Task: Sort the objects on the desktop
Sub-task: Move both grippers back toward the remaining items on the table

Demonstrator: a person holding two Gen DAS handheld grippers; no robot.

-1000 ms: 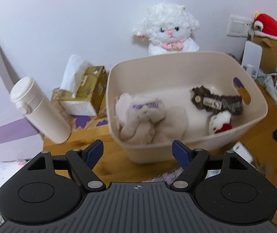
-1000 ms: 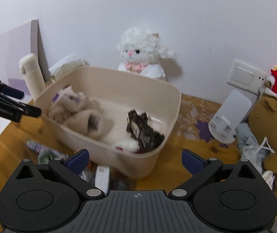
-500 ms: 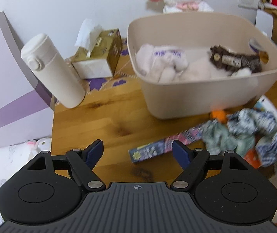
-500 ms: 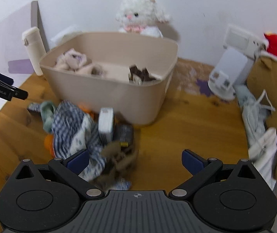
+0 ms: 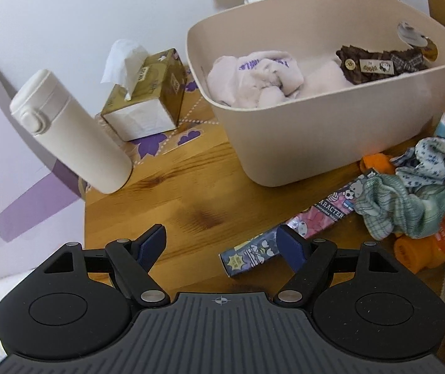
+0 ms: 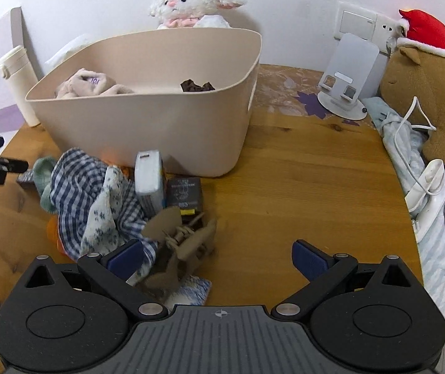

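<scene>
Left claw (image 5: 222, 244) released – patterned box (image 5: 288, 233) at its right finger; right claw (image 6: 217, 258) released, empty.

Black gripper bodies, blue fingers (image 5: 150, 246), silver screws.

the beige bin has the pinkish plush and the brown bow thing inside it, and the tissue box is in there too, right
Not quite. The beige bin does hold the pinkish plush and the brown bow piece, but the tissue box is not in it. The left wrist view shows the box standing outside on the wooden table, between the bin and the white bottle.
</scene>
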